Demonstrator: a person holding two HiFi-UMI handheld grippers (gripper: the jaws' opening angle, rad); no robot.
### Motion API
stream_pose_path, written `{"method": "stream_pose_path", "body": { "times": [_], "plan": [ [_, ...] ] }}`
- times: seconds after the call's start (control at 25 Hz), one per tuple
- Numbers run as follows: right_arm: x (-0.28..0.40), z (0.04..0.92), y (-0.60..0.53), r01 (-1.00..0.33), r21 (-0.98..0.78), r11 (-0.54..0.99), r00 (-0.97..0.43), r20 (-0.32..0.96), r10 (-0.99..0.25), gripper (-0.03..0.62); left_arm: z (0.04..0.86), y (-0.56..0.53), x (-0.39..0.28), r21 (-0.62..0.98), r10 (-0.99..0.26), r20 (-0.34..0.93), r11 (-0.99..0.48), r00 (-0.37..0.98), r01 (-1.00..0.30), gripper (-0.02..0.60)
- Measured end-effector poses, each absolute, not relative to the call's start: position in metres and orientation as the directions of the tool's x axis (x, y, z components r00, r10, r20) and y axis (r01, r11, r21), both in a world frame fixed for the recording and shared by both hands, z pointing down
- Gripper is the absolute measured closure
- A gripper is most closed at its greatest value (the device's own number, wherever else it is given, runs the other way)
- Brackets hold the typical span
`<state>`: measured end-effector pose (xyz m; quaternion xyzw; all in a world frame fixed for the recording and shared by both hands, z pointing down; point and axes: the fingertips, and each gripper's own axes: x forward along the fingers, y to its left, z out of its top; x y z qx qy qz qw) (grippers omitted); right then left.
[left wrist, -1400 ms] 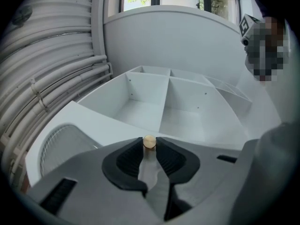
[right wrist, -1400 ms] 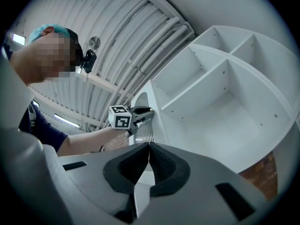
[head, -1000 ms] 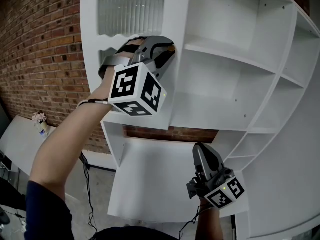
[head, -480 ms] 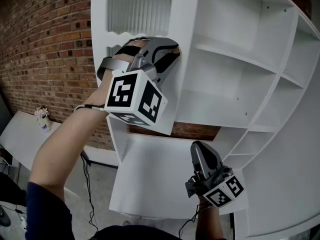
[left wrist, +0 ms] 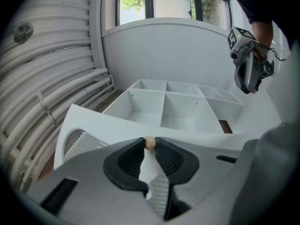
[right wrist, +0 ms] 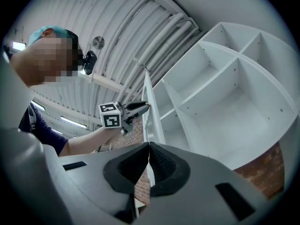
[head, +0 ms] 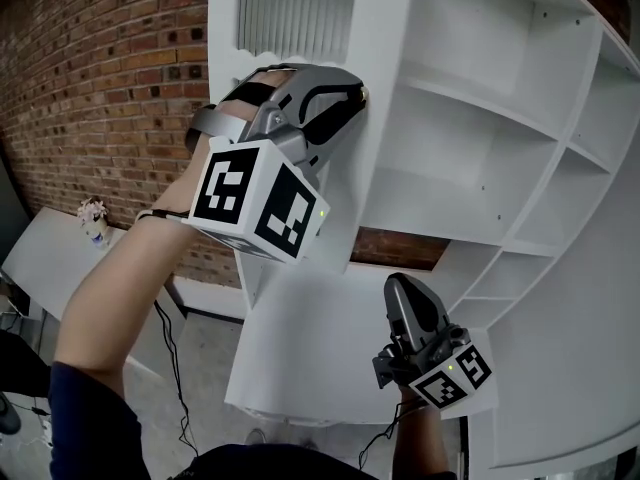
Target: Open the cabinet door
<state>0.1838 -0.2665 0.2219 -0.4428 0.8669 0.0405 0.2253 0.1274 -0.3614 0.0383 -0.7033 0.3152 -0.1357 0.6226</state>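
Note:
The white cabinet door (head: 385, 118) has a ribbed glass pane (head: 298, 10) and stands swung out from the cabinet. At the door's edge sits a small wooden knob (head: 362, 93), and my left gripper (head: 355, 96) is shut on it. In the left gripper view the knob (left wrist: 149, 143) sits pinched between the two pads, with the door (left wrist: 93, 125) beyond them. My right gripper (head: 397, 288) hangs lower, in front of the bottom shelf, shut and holding nothing; its jaws (right wrist: 149, 145) touch each other. From the right gripper view the left gripper (right wrist: 143, 107) shows at the door's edge.
Open white shelves (head: 470, 158) with several bare compartments fill the right side. A brick wall (head: 100, 88) stands behind at the left. A white table (head: 50, 258) with a small flower pot (head: 93, 213) is at the lower left, and cables (head: 180, 388) trail on the floor.
The door and my left gripper on its knob have moved to the right in the head view, the door swinging further out. The right gripper has shifted slightly upward.

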Motion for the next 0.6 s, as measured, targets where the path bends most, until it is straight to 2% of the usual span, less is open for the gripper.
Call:
{"method": "stream_pose_path", "body": {
  "times": [0.6],
  "plan": [
    [0.150, 0.222, -0.262, -0.727, -0.133, 0.674, -0.580, -0.408, -0.705, 0.568, 0.035, -0.306, 0.072, -0.952, -0.558, -0.243, -0.021, 0.794, -0.306, 0.505]
  ]
}}
